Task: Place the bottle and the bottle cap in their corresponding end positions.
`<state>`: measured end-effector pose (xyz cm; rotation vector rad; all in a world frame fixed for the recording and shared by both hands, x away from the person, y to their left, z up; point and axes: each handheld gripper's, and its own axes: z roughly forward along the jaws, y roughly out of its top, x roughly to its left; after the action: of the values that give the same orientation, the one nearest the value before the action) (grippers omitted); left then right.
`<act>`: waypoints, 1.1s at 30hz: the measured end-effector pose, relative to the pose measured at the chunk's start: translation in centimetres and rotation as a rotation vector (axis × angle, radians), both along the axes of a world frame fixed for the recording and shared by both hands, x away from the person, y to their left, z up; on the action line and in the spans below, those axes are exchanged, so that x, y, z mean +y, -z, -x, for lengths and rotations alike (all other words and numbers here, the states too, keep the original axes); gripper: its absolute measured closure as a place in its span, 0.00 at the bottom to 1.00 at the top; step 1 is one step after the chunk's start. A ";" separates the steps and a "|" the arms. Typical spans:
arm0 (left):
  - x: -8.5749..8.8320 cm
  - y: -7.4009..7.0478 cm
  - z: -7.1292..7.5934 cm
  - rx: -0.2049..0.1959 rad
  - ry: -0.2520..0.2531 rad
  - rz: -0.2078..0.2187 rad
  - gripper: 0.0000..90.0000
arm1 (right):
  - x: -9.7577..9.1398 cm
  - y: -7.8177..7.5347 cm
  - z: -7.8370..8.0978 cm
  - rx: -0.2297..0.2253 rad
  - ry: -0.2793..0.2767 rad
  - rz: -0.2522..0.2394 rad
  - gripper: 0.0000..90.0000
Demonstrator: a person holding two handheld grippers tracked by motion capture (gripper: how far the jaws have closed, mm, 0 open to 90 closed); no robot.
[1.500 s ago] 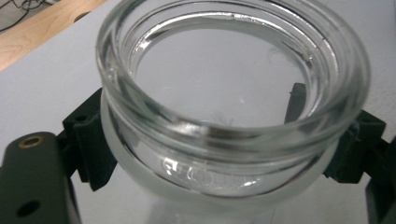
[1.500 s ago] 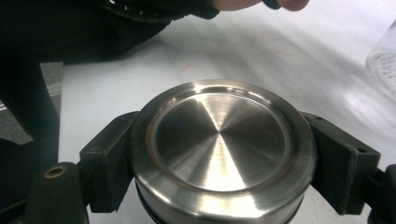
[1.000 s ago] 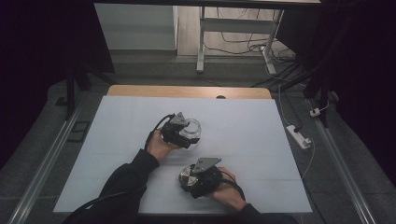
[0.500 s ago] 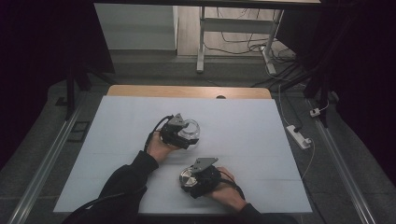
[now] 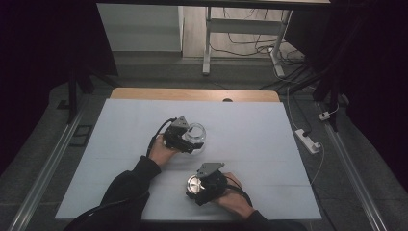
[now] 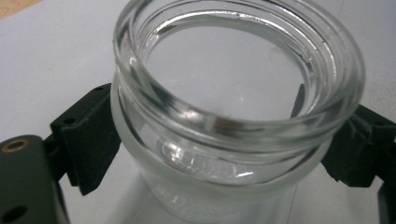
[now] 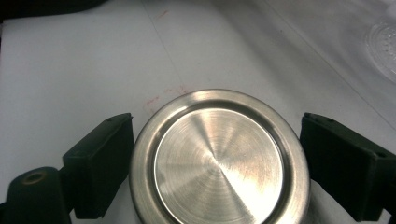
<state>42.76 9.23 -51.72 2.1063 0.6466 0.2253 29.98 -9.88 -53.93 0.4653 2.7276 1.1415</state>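
Glass jar [image 6: 238, 107], open-mouthed, is pinched between the jaws of the left gripper [image 5: 185, 139] near the middle of the white table [image 5: 260, 130]. At its 5 o'clock, the steel lid [image 7: 219, 158] is flanked by the right gripper [image 5: 204, 185]; contact seems likely. A power strip [image 5: 308, 140] lies at 3 o'clock.

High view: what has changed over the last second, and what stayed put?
Little has changed. The left gripper still clamps the glass jar, shifted slightly nearer the person. The right gripper stays around the metal lid near the table's front edge, barely moved. The white table is unchanged.
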 end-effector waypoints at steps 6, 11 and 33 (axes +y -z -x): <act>0.3 -0.6 0.2 -0.001 -0.007 0.011 0.11 | -0.1 -0.2 -0.1 0.009 0.004 -0.019 0.10; 0.4 -0.8 0.3 0.010 -0.012 0.015 0.09 | -0.2 -0.6 0.0 0.015 0.012 -0.045 0.09; 2.2 -2.2 2.0 0.013 -0.026 0.037 0.06 | -1.0 -2.0 0.0 0.020 0.031 -0.089 0.08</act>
<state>40.75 11.40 -49.49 2.0663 0.6816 0.2129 29.94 -10.93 -51.89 0.5312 2.6852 1.2607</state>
